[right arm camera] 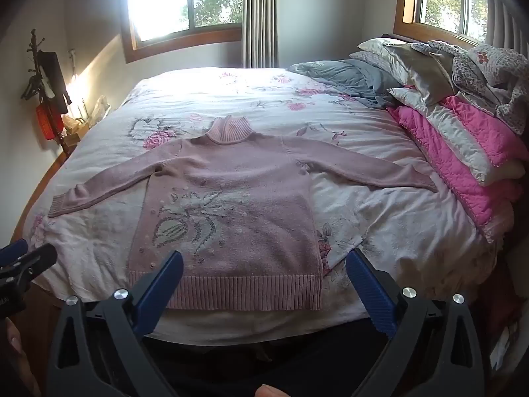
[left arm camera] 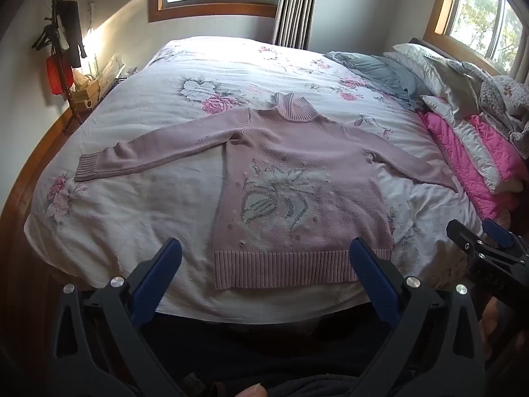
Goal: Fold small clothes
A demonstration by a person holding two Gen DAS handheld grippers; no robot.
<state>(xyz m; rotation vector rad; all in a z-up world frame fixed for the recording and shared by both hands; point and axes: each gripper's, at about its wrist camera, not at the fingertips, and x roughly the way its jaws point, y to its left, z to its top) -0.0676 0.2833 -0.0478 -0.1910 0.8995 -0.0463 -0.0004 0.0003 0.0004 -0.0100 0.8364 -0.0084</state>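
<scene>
The left gripper (left arm camera: 264, 258), black with blue finger pads, hangs at the near edge of the bed with its two fingers spread wide and nothing between them. The right gripper (right arm camera: 264, 269) looks the same and is spread wide and empty too. Each one peeks into the other's view, the right one at about 3 o'clock in the left wrist view and the left one at about 9 o'clock in the right wrist view.

Just past the fingers lies the pink knitted sweater with a grey and white picture on its front (left arm camera: 297, 192). It is flat and face up on the white bedspread with pink flowers (left arm camera: 132, 205). Its ribbed bottom band (left arm camera: 297, 269) is nearest, at 6 o'clock. One sleeve points to 9 o'clock and the other to 3 o'clock. The ribbed high neck (left arm camera: 292, 107) points to 12 o'clock.

The sweater looks soft, floppy and light, so it will likely bend and sag when lifted. It may also stretch if pulled hard. Good spots to pinch seem to be a sleeve cuff (left arm camera: 87, 167) or a bottom corner, where the knit is thick.

Farther off, at 2 o'clock, sit a pile of pillows (right arm camera: 429, 66) and a bright pink quilted blanket (right arm camera: 446, 152).
</scene>
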